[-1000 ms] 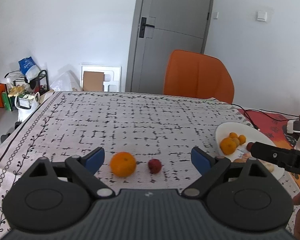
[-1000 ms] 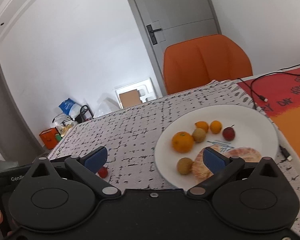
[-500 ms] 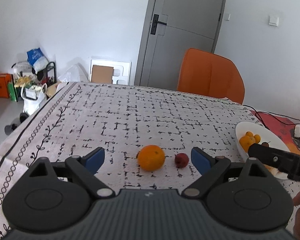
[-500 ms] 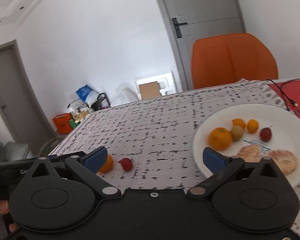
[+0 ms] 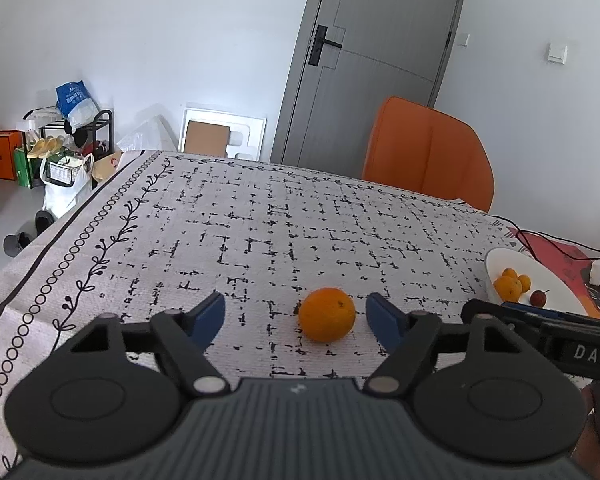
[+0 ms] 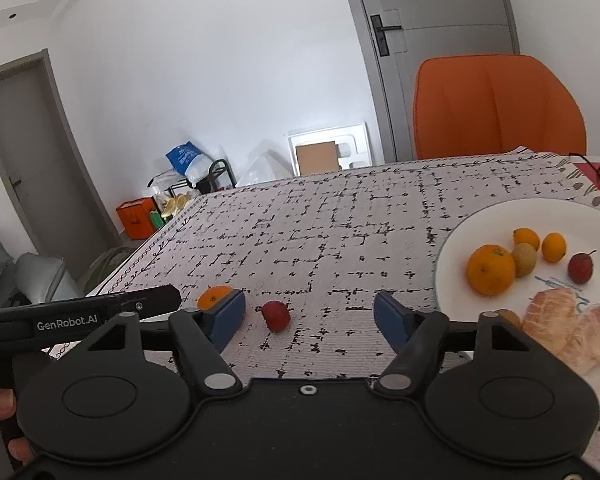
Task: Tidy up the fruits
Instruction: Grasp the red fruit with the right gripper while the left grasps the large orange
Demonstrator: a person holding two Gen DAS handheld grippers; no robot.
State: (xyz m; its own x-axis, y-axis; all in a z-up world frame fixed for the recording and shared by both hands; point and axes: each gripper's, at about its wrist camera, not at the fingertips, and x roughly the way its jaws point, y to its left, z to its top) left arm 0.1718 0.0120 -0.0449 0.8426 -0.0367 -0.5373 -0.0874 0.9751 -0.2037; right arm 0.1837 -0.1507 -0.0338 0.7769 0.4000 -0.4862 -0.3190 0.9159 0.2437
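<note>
An orange [image 5: 327,314] lies on the patterned tablecloth between the fingers of my left gripper [image 5: 296,315], close to the right pad. The jaws are closing and the pads are not touching it. A small red fruit [image 6: 276,315] lies between the fingers of my right gripper [image 6: 309,312], nearer the left pad and untouched. Those jaws are closing too. The orange [image 6: 212,296] shows partly behind that left pad. The white plate [image 6: 460,232] at the right holds an orange [image 6: 491,269], several small fruits and peeled citrus [image 6: 568,324].
An orange chair [image 5: 428,156] stands at the table's far side before a grey door. A black cable [image 5: 556,244] crosses a red mat beyond the plate [image 5: 556,280]. The table's left edge [image 5: 40,240] drops to a floor cluttered with bags.
Both views have swung left, so the orange, the red fruit and the plate sit further right. Both pairs of jaws have narrowed. The red fruit is now hidden in the left wrist view.
</note>
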